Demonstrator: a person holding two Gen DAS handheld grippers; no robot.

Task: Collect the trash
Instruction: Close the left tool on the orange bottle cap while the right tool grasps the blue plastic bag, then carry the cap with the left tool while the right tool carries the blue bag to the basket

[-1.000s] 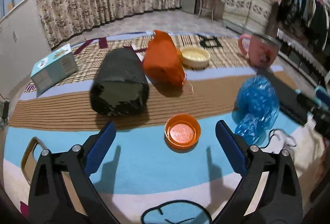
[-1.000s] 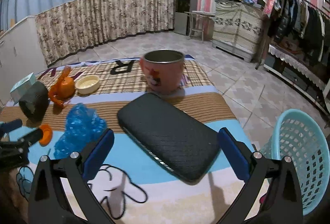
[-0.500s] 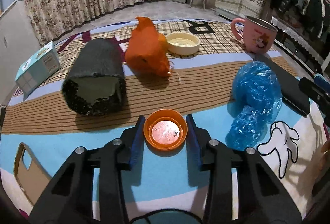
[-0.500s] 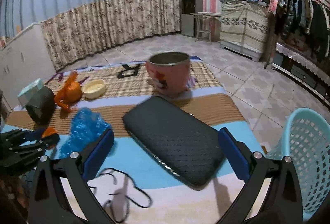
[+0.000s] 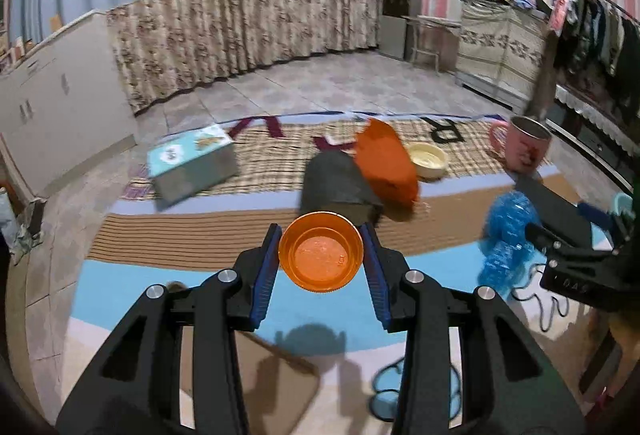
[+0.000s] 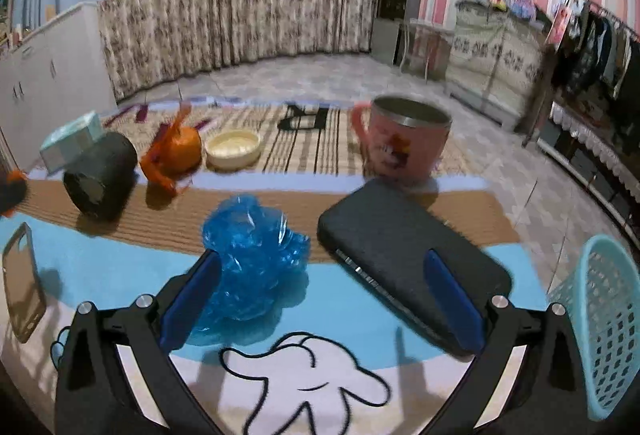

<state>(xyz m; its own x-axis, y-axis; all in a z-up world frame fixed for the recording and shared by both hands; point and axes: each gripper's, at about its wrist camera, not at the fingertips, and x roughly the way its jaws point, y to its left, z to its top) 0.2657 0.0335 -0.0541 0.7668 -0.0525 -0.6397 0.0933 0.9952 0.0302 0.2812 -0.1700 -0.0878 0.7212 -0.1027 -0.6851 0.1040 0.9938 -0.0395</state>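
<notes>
My left gripper (image 5: pixel 321 255) is shut on an orange lid (image 5: pixel 321 257) and holds it lifted above the blanket. A crumpled blue plastic bag (image 6: pixel 250 259) lies on the blanket just ahead of my open, empty right gripper (image 6: pixel 320 295), beside its left finger. The bag also shows in the left wrist view (image 5: pixel 506 235). An orange bag (image 5: pixel 386 163) and a black roll (image 5: pixel 334 183) lie farther back. A light blue basket (image 6: pixel 604 319) stands on the floor at the right.
A black case (image 6: pixel 408 263) lies by my right finger, a pink mug (image 6: pixel 404 139) behind it. A cream dish (image 6: pixel 233 148), a teal box (image 5: pixel 191 163) and a phone case (image 6: pixel 22 283) also lie on the blanket. Furniture lines the right wall.
My left gripper closed on the orange lid and lifted it off the blanket. My right gripper moved left, toward the blue bag.
</notes>
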